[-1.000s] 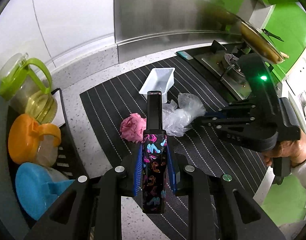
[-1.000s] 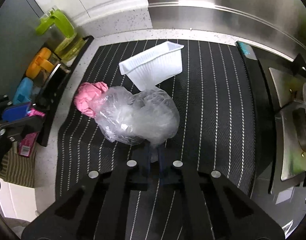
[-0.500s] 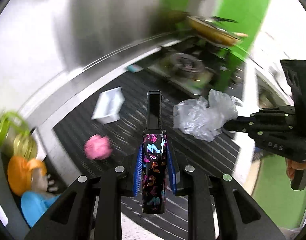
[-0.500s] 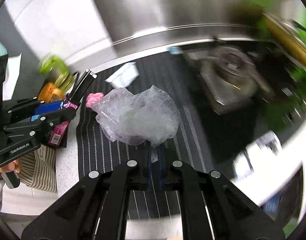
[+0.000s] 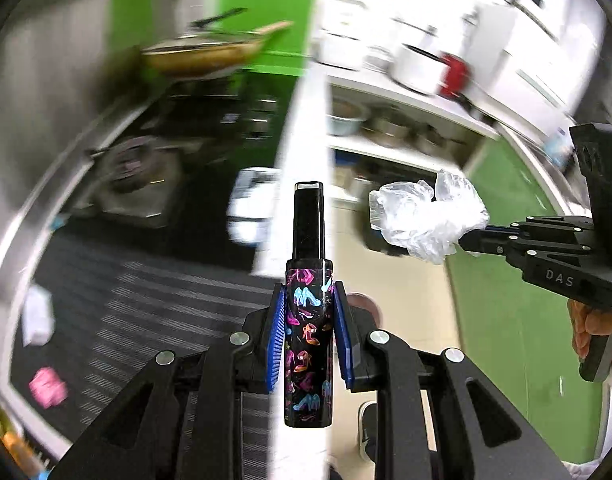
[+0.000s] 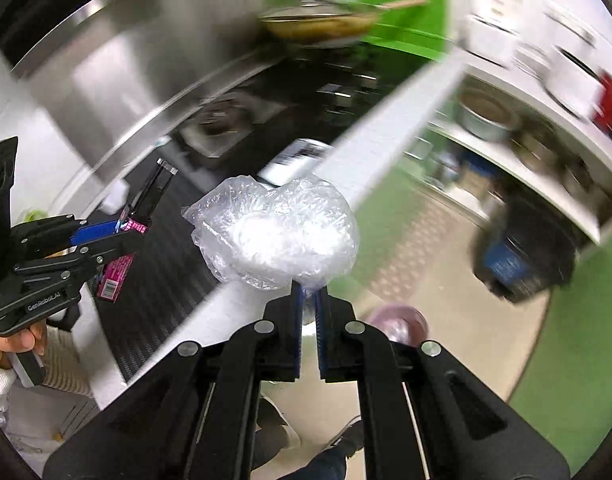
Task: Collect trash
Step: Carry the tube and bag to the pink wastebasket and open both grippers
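My left gripper point(image 5: 309, 300) is shut on a black bottle point(image 5: 308, 224) printed with colourful shoes, which stands upright between the blue pads. My right gripper point(image 6: 309, 292) is shut on a crumpled clear plastic bag point(image 6: 274, 232) that bulges above its fingertips. In the left wrist view the right gripper point(image 5: 471, 236) holds the plastic bag point(image 5: 421, 216) out over the floor at the right. The right wrist view shows the left gripper point(image 6: 126, 228) with the bottle point(image 6: 154, 192) at the left. A pink wad point(image 5: 48, 386) and a white tray point(image 5: 36, 314) lie on the striped black mat point(image 5: 146, 300), blurred.
The counter's white edge point(image 5: 302, 160) runs between the mat and the green floor point(image 5: 525, 320). A stove point(image 5: 138, 168) and a pan point(image 5: 210, 52) sit behind. A dark bin point(image 6: 521, 256) stands on the floor beside shelves of pots point(image 5: 385, 128). A hand point(image 5: 593, 324) grips the right handle.
Both grippers have swung right, away from the mat and out past the counter edge, carrying the bottle and the plastic bag. Both views have rolled, and the floor and shelves have come into sight.
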A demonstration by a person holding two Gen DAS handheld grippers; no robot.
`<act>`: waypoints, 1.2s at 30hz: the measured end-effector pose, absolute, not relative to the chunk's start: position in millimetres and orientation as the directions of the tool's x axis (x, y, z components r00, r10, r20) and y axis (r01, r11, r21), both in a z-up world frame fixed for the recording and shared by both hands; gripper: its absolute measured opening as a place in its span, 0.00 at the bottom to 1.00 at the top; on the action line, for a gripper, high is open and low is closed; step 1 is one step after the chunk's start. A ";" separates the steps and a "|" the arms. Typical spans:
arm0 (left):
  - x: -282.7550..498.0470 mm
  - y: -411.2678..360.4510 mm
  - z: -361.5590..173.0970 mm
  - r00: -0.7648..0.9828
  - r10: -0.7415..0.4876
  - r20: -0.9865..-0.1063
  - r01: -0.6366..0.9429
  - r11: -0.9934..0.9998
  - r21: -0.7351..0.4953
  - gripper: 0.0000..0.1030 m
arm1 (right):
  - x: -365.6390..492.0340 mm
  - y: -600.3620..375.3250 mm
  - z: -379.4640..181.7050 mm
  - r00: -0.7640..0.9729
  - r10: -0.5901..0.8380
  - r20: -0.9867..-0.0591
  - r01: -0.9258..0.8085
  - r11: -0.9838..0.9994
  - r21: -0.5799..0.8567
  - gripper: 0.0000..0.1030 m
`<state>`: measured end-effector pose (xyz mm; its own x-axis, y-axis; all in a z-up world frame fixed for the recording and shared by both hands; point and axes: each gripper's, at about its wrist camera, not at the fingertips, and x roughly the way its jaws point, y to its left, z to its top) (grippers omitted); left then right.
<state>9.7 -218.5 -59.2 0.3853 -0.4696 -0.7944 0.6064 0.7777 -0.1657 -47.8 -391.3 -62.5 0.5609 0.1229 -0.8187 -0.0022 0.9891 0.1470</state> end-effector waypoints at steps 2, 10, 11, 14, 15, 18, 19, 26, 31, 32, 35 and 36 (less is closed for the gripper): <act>2.6 -243.4 -65.8 0.360 -0.485 -0.797 0.633 0.755 -0.173 0.22 | -62.7 -418.1 -70.7 0.562 0.083 -0.823 0.058 0.989 0.139 0.05; -12.4 -331.9 -127.9 0.301 -0.473 -0.828 0.646 0.740 -0.188 0.22 | -81.8 -497.9 -137.6 0.498 0.062 -0.865 0.127 0.981 0.144 0.05; -11.6 -336.8 -134.7 0.296 -0.470 -0.831 0.642 0.743 -0.191 0.22 | -78.0 -505.4 -150.7 0.484 0.067 -0.873 0.121 0.982 0.143 0.05; -6.7 -355.5 -167.9 0.284 -0.451 -0.846 0.624 0.757 -0.194 0.22 | -65.1 -521.1 -188.7 0.450 0.079 -0.890 0.114 0.983 0.145 0.05; -4.3 -362.0 -181.9 0.279 -0.441 -0.853 0.616 0.763 -0.193 0.22 | -60.1 -525.5 -200.6 0.438 0.084 -0.895 0.114 0.982 0.149 0.05; 4.5 -374.7 -216.8 0.264 -0.421 -0.868 0.606 0.772 -0.190 0.22 | -45.5 -539.7 -243.6 0.403 0.092 -0.910 0.115 0.982 0.150 0.05; 6.8 -378.4 -227.5 0.258 -0.417 -0.871 0.604 0.773 -0.191 0.22 | -41.3 -543.3 -257.5 0.394 0.094 -0.915 0.116 0.982 0.151 0.05; 24.0 -396.4 -296.6 0.222 -0.394 -0.892 0.617 0.765 -0.185 0.22 | -11.5 -563.3 -367.8 0.327 0.129 -0.936 0.139 0.973 0.182 0.05; 34.2 -403.2 -333.1 0.203 -0.388 -0.899 0.622 0.761 -0.188 0.22 | 4.2 -568.2 -427.0 0.297 0.150 -0.943 0.155 0.967 0.203 0.05; 36.0 -405.4 -337.9 0.201 -0.386 -0.900 0.624 0.759 -0.186 0.22 | 7.8 -568.9 -433.7 0.293 0.152 -0.944 0.153 0.967 0.203 0.05; 42.3 -408.4 -350.8 0.195 -0.385 -0.902 0.626 0.757 -0.188 0.22 | 16.7 -570.4 -453.7 0.282 0.161 -0.946 0.149 0.967 0.209 0.05; 44.4 -409.9 -355.1 0.194 -0.384 -0.903 0.625 0.757 -0.188 0.22 | 18.8 -571.1 -458.6 0.279 0.161 -0.947 0.147 0.967 0.207 0.06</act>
<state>44.4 -409.9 -355.1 0.1938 -0.3839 -0.9028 0.6252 0.7575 -0.1879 18.8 -571.1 -458.6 0.2787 0.1609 -0.9468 0.1467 0.9672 0.2075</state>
